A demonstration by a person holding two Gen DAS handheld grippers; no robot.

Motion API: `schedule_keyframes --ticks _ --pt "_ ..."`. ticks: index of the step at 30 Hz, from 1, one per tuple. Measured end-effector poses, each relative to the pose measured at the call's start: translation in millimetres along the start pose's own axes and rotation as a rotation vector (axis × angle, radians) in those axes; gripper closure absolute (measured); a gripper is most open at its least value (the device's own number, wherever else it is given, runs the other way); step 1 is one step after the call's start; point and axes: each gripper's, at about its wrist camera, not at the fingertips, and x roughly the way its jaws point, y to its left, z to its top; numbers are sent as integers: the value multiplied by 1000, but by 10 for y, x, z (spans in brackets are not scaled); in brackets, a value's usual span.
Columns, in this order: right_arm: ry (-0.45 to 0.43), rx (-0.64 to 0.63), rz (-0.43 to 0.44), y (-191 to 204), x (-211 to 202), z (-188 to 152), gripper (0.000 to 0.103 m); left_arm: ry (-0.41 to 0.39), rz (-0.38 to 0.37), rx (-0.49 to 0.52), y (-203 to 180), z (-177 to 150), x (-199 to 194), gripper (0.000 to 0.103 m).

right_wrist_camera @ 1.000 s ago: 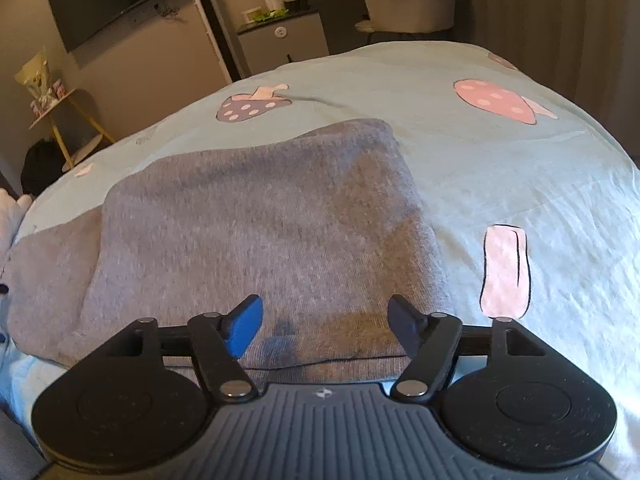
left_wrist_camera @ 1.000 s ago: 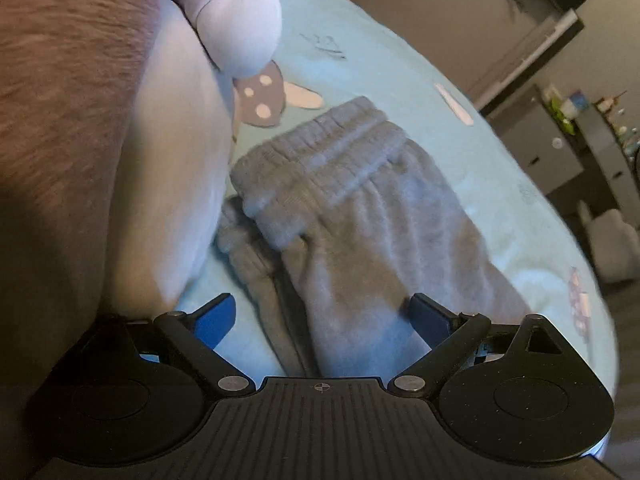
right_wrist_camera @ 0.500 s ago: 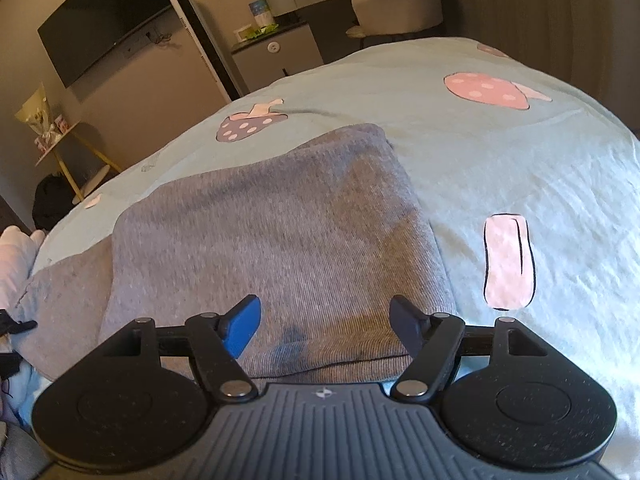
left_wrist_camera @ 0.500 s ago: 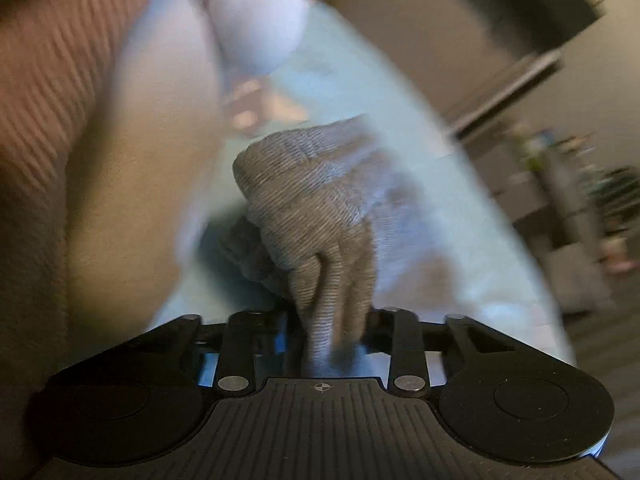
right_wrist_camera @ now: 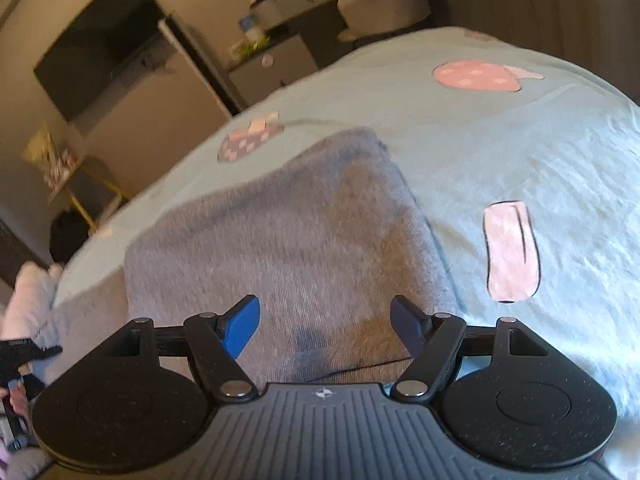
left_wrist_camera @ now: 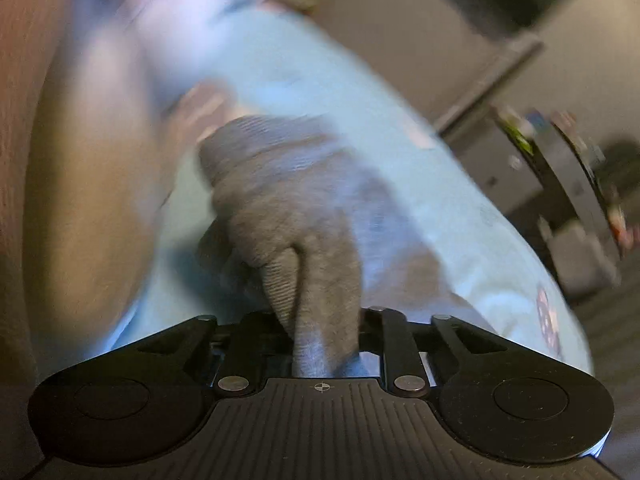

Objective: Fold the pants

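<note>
Grey knit pants (left_wrist_camera: 288, 208) lie on a light blue bedsheet (left_wrist_camera: 400, 152). My left gripper (left_wrist_camera: 322, 332) is shut on a bunched fold of the pants near the waistband end and lifts it off the bed; the view is blurred. In the right wrist view the pants (right_wrist_camera: 280, 240) lie folded flat, and my right gripper (right_wrist_camera: 326, 326) is open just above their near edge, holding nothing. The left gripper (right_wrist_camera: 24, 356) shows at the far left edge there.
A beige and white pillow or plush (left_wrist_camera: 92, 160) lies close on the left. The sheet (right_wrist_camera: 520, 140) has mushroom prints (right_wrist_camera: 476, 76). A TV (right_wrist_camera: 100, 64), cabinet (right_wrist_camera: 272, 68) and chair (right_wrist_camera: 384, 4) stand beyond the bed.
My left gripper closed on the pants' fabric and has lifted it, moving fast. My right gripper stayed open and tilted a little over the folded part.
</note>
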Motion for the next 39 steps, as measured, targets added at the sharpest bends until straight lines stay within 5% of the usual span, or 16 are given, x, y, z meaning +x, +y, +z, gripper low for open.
schedule_keyframes --ticks 2,6,10,11,15,16,21,23,25,30,36,38,39 --pt "-49 31 1 -49 -87 -2 30 -63 7 232 -477 -28 -209 84" --pt "-116 99 -6 -151 -207 1 30 -152 -92 565 -1389 -248 -571 84" --pt "-144 130 7 -207 -274 -6 30 -154 -281 846 -2231 -814 -737 82" --pt "-150 129 14 -214 -292 -5 30 -128 -319 899 -2378 -994 -755 76" --pt "-148 127 40 -226 -340 -17 29 -48 -403 1046 -2731 -1729 -708 12" --pt "-145 127 47 -216 -350 -19 29 -36 -392 1060 -2751 -1846 -684 10" --pt "-113 84 109 -142 -332 -6 28 56 -342 970 -2499 -1756 -653 8" --pt "-62 80 165 -102 -236 22 25 37 -314 860 -2283 -1571 -650 7" --pt "-2 127 226 -84 -71 62 24 3 -196 737 -2041 -1329 -556 6" --pt "196 322 308 -88 524 120 16 75 -19 398 -1362 -1043 -163 6" --pt "167 403 317 -16 728 202 4 123 -28 397 -1297 -1038 -61 6" --pt "144 352 303 75 680 174 9 136 -23 427 -1329 -1071 -41 6" --pt "133 314 278 136 650 156 20 139 -11 438 -1340 -1112 -5 6"
